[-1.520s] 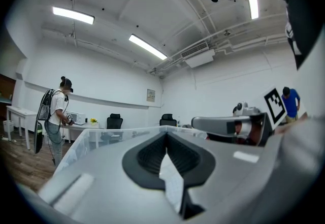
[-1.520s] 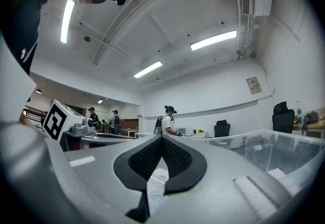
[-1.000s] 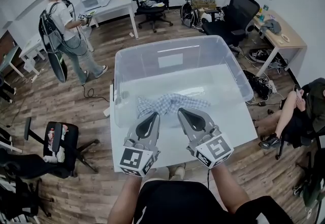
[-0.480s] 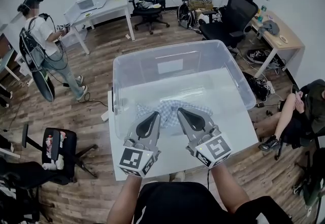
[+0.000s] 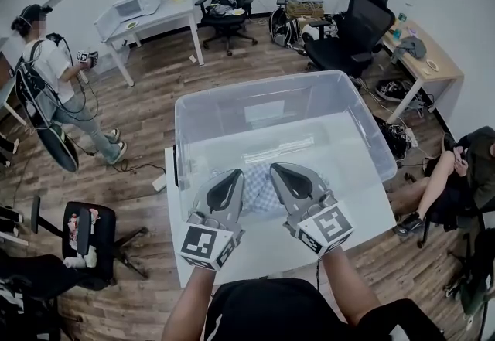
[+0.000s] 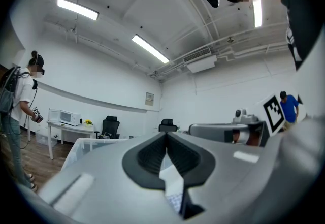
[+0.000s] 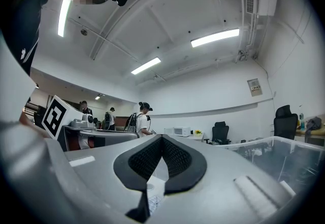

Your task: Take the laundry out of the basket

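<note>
the clear basket [image 5: 365, 110] sits on a white table [image 5: 363, 212] in the middle of the frame. the checked laundry [image 5: 260, 183] lies inside it, near its lower wall, partly hidden by the two grippers. the left gripper [image 5: 233, 175] and the right gripper [image 5: 277, 168] are side by side, both pinched closed with nothing in them.

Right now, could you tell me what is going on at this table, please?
A person holds a gripper in each hand over the near side of a clear bin on a white table. A checked cloth lies in the bin, showing between the left gripper and the right gripper. Both grippers' jaws are shut, tips together; whether either pinches the cloth I cannot tell. It is not yet out.
</note>
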`<move>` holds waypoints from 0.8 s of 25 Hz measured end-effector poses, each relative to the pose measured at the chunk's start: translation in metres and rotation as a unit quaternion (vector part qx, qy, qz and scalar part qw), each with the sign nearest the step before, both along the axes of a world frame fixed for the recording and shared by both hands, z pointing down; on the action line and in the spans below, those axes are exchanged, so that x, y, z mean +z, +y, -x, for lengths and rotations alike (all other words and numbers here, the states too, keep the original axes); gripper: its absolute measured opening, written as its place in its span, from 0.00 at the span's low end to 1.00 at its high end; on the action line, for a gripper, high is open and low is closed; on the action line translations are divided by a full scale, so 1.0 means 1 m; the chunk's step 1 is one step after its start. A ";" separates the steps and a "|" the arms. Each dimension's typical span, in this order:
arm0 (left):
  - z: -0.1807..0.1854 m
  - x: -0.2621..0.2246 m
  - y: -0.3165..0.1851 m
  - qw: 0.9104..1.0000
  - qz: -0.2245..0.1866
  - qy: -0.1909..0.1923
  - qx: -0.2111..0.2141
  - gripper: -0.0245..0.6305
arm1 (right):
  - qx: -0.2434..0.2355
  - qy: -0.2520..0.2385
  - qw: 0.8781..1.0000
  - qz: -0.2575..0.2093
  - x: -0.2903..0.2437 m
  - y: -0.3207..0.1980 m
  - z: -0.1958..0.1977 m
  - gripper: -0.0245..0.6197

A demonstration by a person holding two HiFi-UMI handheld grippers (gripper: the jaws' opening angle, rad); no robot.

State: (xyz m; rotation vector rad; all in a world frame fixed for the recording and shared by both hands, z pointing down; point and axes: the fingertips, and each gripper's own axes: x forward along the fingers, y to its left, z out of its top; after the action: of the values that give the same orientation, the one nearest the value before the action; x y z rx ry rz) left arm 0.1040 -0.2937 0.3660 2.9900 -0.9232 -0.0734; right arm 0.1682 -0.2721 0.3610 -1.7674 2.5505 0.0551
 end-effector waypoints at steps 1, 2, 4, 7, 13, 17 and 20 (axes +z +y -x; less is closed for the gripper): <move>0.000 0.000 -0.003 1.000 0.000 0.001 0.000 0.05 | -0.001 0.002 1.000 0.001 0.000 -0.003 0.000 0.04; 0.001 -0.001 -0.006 1.000 0.000 0.003 0.001 0.05 | -0.001 0.004 1.000 0.002 -0.001 -0.007 0.001 0.04; 0.002 -0.003 -0.012 1.000 0.000 0.007 0.001 0.05 | -0.005 0.010 1.000 0.007 0.000 -0.014 0.002 0.04; 0.005 -0.009 -0.020 1.000 -0.002 0.013 0.000 0.05 | -0.024 0.027 0.999 0.020 0.002 -0.026 0.004 0.04; 0.012 -0.015 -0.035 1.000 -0.008 0.015 -0.009 0.05 | -0.096 0.093 0.989 0.068 0.021 -0.055 0.014 0.04; 0.021 -0.014 -0.050 1.000 -0.010 0.015 -0.022 0.05 | -0.145 0.132 0.975 0.100 0.042 -0.078 0.024 0.04; 0.026 -0.015 -0.058 1.000 0.000 0.013 -0.028 0.05 | -0.182 0.166 0.960 0.131 0.062 -0.094 0.033 0.04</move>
State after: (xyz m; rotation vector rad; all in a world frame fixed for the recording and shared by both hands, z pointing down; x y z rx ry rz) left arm 0.0778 -0.3513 0.3514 2.9549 -1.0053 -0.1119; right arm 0.1348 -0.3658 0.4233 -1.4241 3.2210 0.0023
